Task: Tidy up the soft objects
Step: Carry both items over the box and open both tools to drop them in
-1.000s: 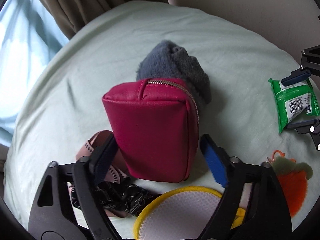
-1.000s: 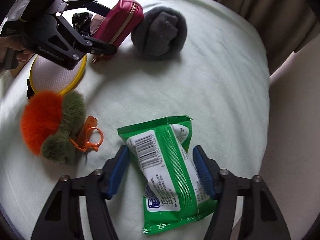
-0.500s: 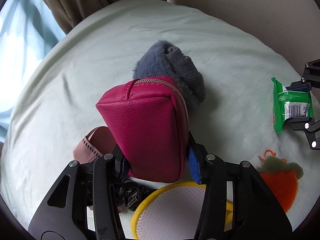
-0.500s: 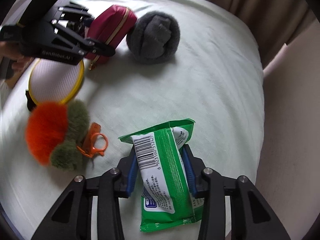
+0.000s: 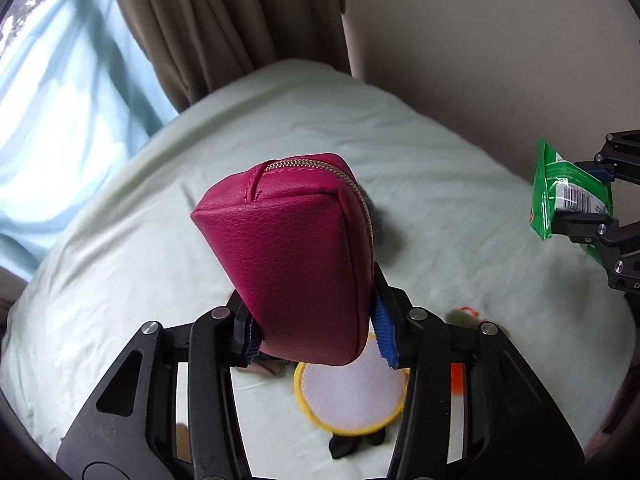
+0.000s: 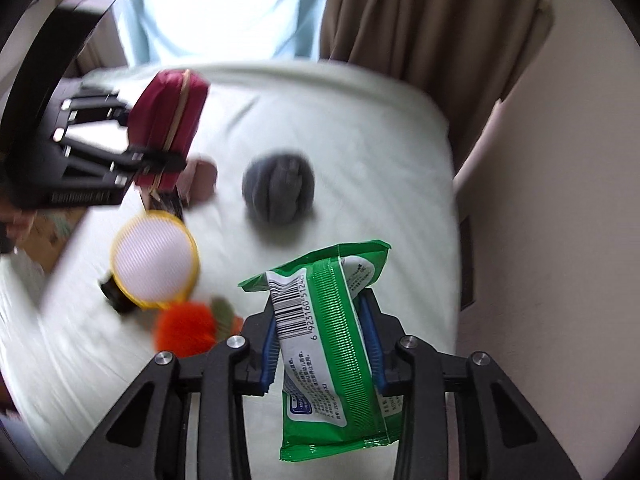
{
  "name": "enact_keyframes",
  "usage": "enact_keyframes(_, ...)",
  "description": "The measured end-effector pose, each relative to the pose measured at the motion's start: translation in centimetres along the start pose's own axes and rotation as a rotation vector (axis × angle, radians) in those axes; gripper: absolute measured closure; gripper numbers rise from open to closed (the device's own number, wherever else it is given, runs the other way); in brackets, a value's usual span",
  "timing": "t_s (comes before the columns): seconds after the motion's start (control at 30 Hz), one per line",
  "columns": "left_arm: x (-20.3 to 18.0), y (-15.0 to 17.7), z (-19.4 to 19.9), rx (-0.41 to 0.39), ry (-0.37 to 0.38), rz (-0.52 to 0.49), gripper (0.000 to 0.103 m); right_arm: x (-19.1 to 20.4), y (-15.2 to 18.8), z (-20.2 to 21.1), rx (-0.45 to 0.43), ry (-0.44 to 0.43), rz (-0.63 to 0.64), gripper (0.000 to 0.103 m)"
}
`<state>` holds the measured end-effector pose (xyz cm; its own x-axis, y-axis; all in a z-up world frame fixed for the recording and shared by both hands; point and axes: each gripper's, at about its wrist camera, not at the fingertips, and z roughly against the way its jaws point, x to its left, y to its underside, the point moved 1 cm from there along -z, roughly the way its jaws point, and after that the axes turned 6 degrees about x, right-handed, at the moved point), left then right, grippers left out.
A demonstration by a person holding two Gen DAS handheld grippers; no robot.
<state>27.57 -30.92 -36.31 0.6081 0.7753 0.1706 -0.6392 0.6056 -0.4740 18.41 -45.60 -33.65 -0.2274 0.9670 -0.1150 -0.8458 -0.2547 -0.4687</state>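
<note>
My left gripper [image 5: 316, 336] is shut on a magenta zip pouch [image 5: 296, 256] and holds it lifted above the pale green bed [image 5: 120, 264]; the pouch also shows in the right wrist view [image 6: 172, 128]. My right gripper [image 6: 322, 348] is shut on a green wet-wipes pack [image 6: 332, 344], also lifted; the pack shows at the right of the left wrist view [image 5: 568, 196]. A grey fuzzy bundle [image 6: 280, 188] lies on the bed. An orange and green plush keyring [image 6: 188, 328] and a yellow-rimmed round pad [image 6: 154, 262] lie near the front.
A pink strap [image 6: 200, 176] and a dark patterned scrunchie [image 6: 168, 204] lie under the lifted pouch. Brown curtains [image 5: 200, 32] and a bright window [image 6: 224, 4] stand behind the bed. A beige wall [image 6: 560, 200] runs along the bed's right side.
Both grippers closed on their objects, the left on the pouch and the right on the wipes pack, and lifted them up off the bed.
</note>
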Motion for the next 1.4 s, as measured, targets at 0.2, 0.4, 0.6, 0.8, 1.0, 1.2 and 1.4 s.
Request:
enact_keyframes(0.2,1.9,-0.4,8.8,-0.059,-0.020,0.085,0.062,1.0,-3.1,7.6,-0.088,-0.007,-0.056,0.070)
enact_keyframes(0.4,5.2,0.7,17.2,-0.109,-0.050,0.190,0.062,4.3,-6.2,14.7,-0.162,-0.046,-0.080,0.070)
enact_keyframes(0.6,10.0,4.4,22.8,-0.113,-0.097,0.294,0.062,10.2,-8.8,18.9,-0.211,-0.080,-0.078,0.070)
enact_keyframes(0.8,15.5,10.6,26.1,-0.086,-0.128,0.388,0.062,17.9,-11.2,20.4,-0.227,-0.139,-0.093,0.070)
enact_keyframes(1.0,22.0,16.6,27.5,-0.032,-0.156,0.431,0.062,25.7,-13.8,18.6,-0.182,-0.202,-0.123,0.070)
enact_keyframes(1.2,27.5,22.2,26.2,0.046,-0.152,0.450,0.062,32.5,-15.1,15.3,-0.088,-0.234,-0.193,0.070)
enact_keyframes(1.4,32.0,26.5,21.4,0.155,-0.108,0.444,0.062,37.3,-16.0,9.7,0.033,-0.280,-0.296,0.070)
